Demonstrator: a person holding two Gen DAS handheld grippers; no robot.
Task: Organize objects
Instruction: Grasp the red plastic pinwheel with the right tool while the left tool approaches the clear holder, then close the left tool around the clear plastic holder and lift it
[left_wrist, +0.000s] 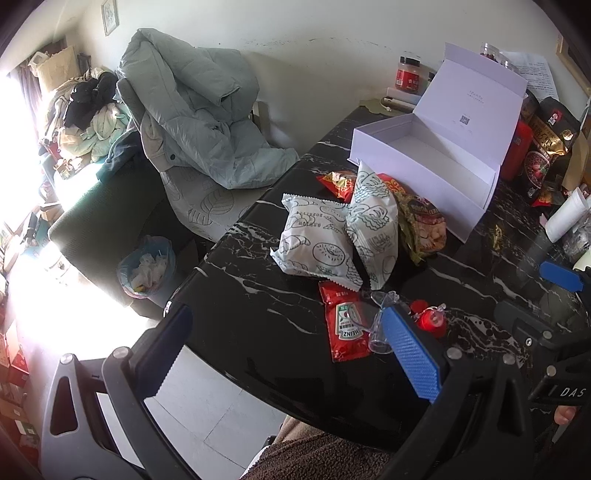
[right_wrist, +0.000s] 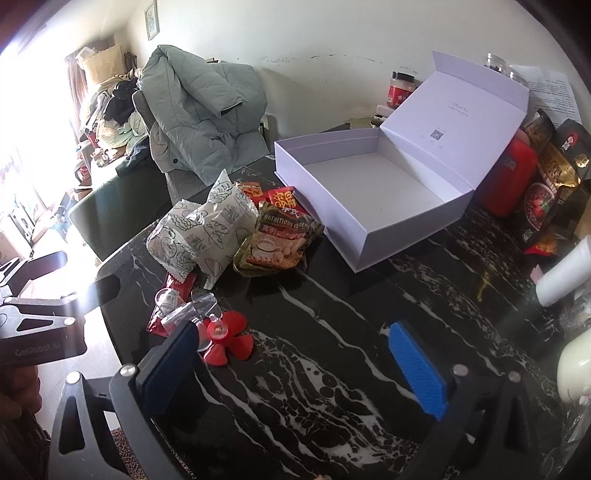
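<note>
Hovered with both grippers, left (left_wrist: 291, 347) and right (right_wrist: 295, 373), spread wide and empty over loose snack packets (right_wrist: 207, 236) piled beside the open white cardboard box (right_wrist: 373, 192), risking clear plastic bits (left_wrist: 373, 325) skidding off the glossy black marble table (right_wrist: 332, 350).

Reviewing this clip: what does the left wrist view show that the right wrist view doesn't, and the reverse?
Only the left wrist view shows the bin lined with a blue bag on the floor and the readable Heinz ketchup sachet lying flat.

Only the right wrist view shows the red petal-shaped piece in full and the white box's empty floor.

Both show the open white box, two bread packets, the cereal packet, the grey jacket on a chair, and open grippers holding nothing: left gripper, right gripper.
</note>
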